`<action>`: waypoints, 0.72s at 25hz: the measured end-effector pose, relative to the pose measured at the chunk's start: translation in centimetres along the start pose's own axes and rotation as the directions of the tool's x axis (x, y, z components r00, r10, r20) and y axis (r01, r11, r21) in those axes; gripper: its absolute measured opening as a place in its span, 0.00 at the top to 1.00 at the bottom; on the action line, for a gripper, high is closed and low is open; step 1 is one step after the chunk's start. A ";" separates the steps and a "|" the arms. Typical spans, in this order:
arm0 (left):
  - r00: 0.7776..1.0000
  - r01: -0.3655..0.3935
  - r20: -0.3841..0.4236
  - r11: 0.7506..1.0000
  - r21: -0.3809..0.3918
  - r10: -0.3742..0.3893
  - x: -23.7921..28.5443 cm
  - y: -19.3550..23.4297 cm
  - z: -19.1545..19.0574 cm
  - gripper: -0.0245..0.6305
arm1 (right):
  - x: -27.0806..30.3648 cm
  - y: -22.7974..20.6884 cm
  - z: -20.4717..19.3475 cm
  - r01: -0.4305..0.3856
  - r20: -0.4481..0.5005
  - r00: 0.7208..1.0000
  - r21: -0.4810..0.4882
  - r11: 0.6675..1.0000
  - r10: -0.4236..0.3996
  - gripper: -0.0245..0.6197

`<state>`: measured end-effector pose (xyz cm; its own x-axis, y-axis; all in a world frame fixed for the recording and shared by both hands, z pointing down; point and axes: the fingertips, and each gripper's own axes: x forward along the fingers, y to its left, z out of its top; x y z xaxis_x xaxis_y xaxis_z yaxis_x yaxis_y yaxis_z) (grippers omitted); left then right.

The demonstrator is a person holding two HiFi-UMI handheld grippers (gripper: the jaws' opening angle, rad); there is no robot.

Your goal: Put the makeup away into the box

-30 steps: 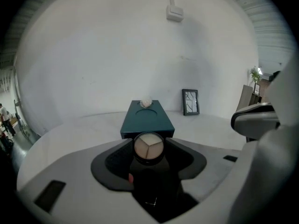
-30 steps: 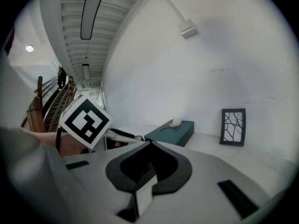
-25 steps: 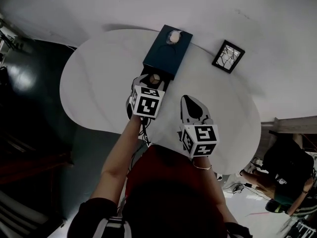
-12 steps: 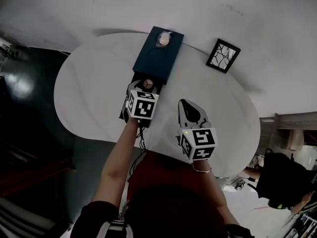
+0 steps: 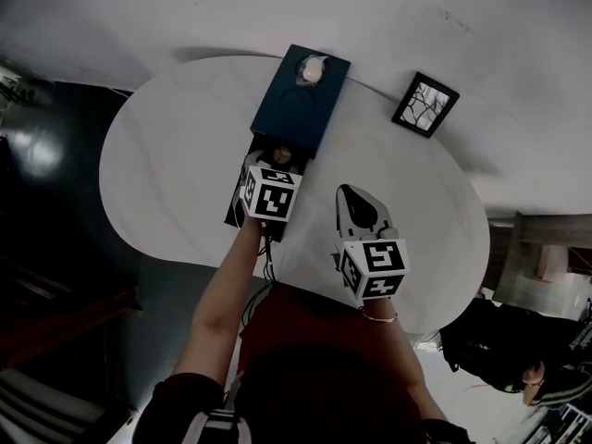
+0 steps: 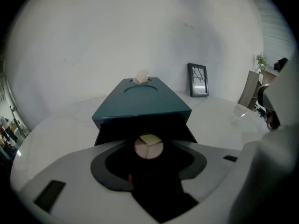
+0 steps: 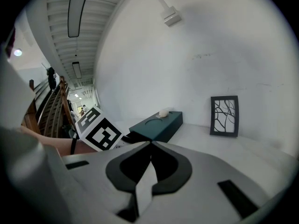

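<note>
A teal box point(image 5: 298, 104) stands on the white oval table point(image 5: 166, 155), with its dark drawer point(image 5: 239, 203) pulled out toward me. My left gripper point(image 5: 277, 162) hovers over that drawer, shut on a round makeup compact point(image 5: 280, 154) with beige and pink pans. In the left gripper view the compact point(image 6: 148, 147) sits between the fingertips of the left gripper point(image 6: 149, 151), right at the mouth of the box point(image 6: 140, 101). My right gripper point(image 5: 349, 192) rests shut and empty to the right. The right gripper point(image 7: 150, 144) shows its jaws meeting.
A pale crumpled object point(image 5: 312, 67) lies on the box's far end. A black picture frame point(image 5: 425, 104) stands at the back right of the table, near the wall. A person point(image 5: 518, 363) is on the floor at the lower right.
The left gripper keeps hold of the compact at the drawer and has barely shifted. The right gripper has stayed put. The person at the lower right has moved.
</note>
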<state>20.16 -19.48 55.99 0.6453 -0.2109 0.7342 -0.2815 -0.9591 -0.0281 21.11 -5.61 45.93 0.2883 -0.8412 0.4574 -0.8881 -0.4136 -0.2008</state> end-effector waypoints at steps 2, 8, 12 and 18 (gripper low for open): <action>1.000 0.009 0.001 1.000 -0.002 -0.009 0.2 0.0 0.1 0.60 | 0.3 0.0 0.1 0.000 -0.003 1.000 0.000 1.000 0.000 0.94; 1.000 0.013 0.015 1.000 -0.020 -0.013 0.6 0.1 0.2 0.60 | 0.7 -0.1 0.0 0.003 -0.009 1.000 0.002 1.000 -0.003 0.94; 1.000 0.010 0.022 1.000 -0.013 -0.010 0.6 0.1 0.2 0.60 | 0.8 -0.1 0.0 0.003 -0.010 1.000 0.001 1.000 -0.003 0.94; 0.999 0.026 0.026 1.000 -0.011 -0.026 0.7 -0.1 0.0 0.60 | 0.8 0.0 0.0 0.005 -0.010 1.000 0.001 1.000 -0.005 0.94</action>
<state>20.66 -19.49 56.47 0.6709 -0.1911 0.7165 -0.2725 -0.9622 -0.0014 21.35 -6.27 46.31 0.2895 -0.8355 0.4670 -0.8862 -0.4184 -0.1991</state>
